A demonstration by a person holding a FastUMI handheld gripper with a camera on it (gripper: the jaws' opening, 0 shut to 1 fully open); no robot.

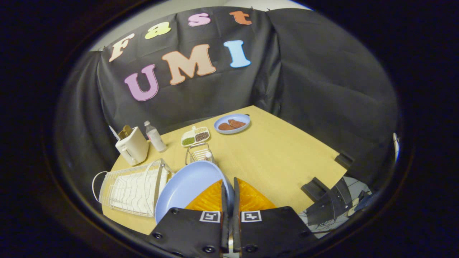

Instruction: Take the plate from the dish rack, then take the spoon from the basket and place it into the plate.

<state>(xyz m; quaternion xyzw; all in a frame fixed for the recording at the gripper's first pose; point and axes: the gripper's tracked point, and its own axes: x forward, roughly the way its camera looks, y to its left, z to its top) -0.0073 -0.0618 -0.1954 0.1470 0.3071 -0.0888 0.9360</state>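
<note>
My gripper (pixel 229 183) is shut on the rim of a light blue plate (pixel 186 186), which stands tilted and lifted above the table, just right of the white wire dish rack (pixel 132 188). Both fingers (pixel 211 199) press the plate's edge between them. Beyond the plate sits a small wire basket (pixel 198 153) with the pale end of the spoon (pixel 208 155) sticking up from it.
On the wooden table (pixel 279 157) stand a cream toaster (pixel 132 146), a clear bottle (pixel 155 136), a divided tray of beans (pixel 195 136) and a blue plate with brown food (pixel 232 123). Black clamps (pixel 324 197) sit at the table's right edge.
</note>
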